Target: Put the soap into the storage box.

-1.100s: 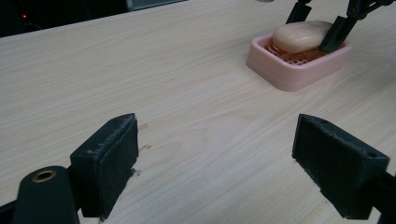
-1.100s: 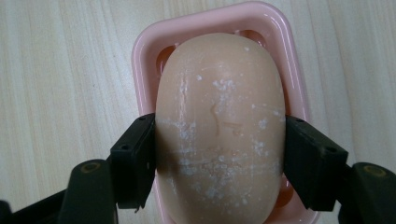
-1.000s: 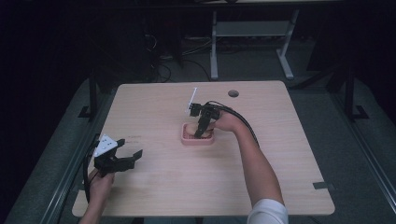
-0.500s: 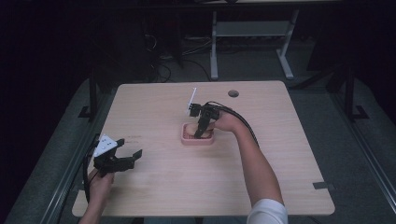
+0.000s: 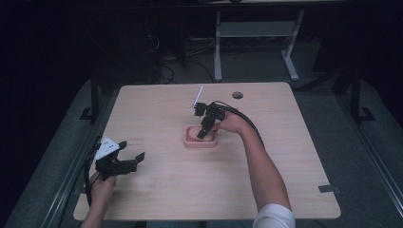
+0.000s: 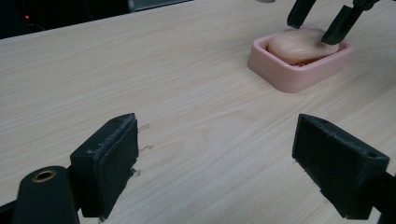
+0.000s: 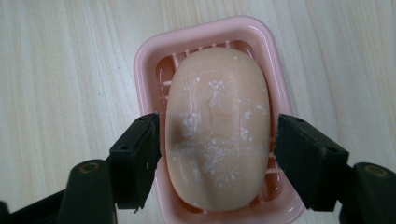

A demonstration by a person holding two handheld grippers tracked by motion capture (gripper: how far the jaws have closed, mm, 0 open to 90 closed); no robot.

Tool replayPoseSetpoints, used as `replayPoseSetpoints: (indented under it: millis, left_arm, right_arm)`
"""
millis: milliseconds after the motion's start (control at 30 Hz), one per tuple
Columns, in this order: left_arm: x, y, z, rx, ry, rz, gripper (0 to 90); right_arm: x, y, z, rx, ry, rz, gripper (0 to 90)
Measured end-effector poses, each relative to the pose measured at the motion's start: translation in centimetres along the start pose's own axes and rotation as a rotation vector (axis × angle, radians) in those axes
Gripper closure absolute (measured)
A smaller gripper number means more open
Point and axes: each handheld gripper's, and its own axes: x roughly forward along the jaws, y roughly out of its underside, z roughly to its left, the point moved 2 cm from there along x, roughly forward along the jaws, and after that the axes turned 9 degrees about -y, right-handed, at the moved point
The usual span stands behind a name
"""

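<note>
A pale peach bar of soap (image 7: pixel 217 126) lies in a pink soap dish (image 7: pixel 149 56) near the middle of the wooden table (image 5: pixel 294 142). My right gripper (image 7: pixel 217 154) points down over the dish (image 5: pixel 200 142) and is open. Its two jaws straddle the soap's sides, the left pad close against it and the right pad a small gap away. My left gripper (image 5: pixel 130 159) is held low at the table's front left, open wide with nothing between its jaws. The left gripper view looks past its own jaws (image 6: pixel 215 172) to the soap (image 6: pixel 299 44) and dish (image 6: pixel 289 77) farther off.
A round cable hole (image 5: pixel 237 95) sits at the table's far edge. A thin white rod (image 5: pixel 197 99) rises beside the right gripper. A strip of dark tape (image 5: pixel 329 188) marks the front right. Desk legs (image 5: pixel 217 42) and cables stand on the dark floor behind.
</note>
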Motion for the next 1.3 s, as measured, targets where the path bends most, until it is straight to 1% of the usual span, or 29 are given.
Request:
replayPoseSetpoints:
  millis: [67, 167, 333, 467, 567, 867, 967, 1100, 1300]
  left_arm:
    - [0.0, 0.0, 0.0, 0.001, 0.0, 0.002, 14.2]
    - [0.0, 0.0, 0.0, 0.002, 0.0, -0.001, 14.2]
    - [0.1, 0.0, -0.1, 0.003, 0.0, -0.001, 14.2]
    - [0.1, 0.0, -0.1, -0.001, 0.001, -0.002, 14.2]
    - [0.1, 0.0, -0.1, -0.001, 0.002, -0.002, 14.2]
    - [0.1, 0.0, 0.0, 0.005, 0.0, 0.001, 14.2]
    - [0.1, 0.0, -0.1, 0.004, 0.0, 0.0, 14.2]
    - [0.1, 0.0, -0.1, 0.002, 0.002, -0.001, 14.2]
    - [0.1, 0.0, -0.2, 0.003, 0.002, 0.0, 14.2]
  right_arm:
    - [-0.2, 0.2, 0.0, 0.005, 0.006, -0.008, 29.2]
    - [-0.3, 0.4, 0.1, 0.01, 0.005, -0.003, 29.0]
    - [-0.8, 1.2, 0.2, 0.018, 0.011, -0.034, 27.8]
    - [-0.8, 1.7, 0.3, 0.018, 0.016, -0.03, 27.0]
    - [-1.1, 2.1, 0.4, 0.024, 0.015, -0.044, 27.0]
    - [-1.5, 2.7, 0.8, 0.027, 0.026, -0.042, 26.8]
    - [-1.5, 3.1, 0.9, 0.025, 0.029, -0.041, 26.8]
    - [-1.5, 3.7, 0.9, 0.035, 0.033, -0.034, 26.5]
    - [-2.0, 4.6, 1.2, 0.041, 0.038, -0.051, 26.6]
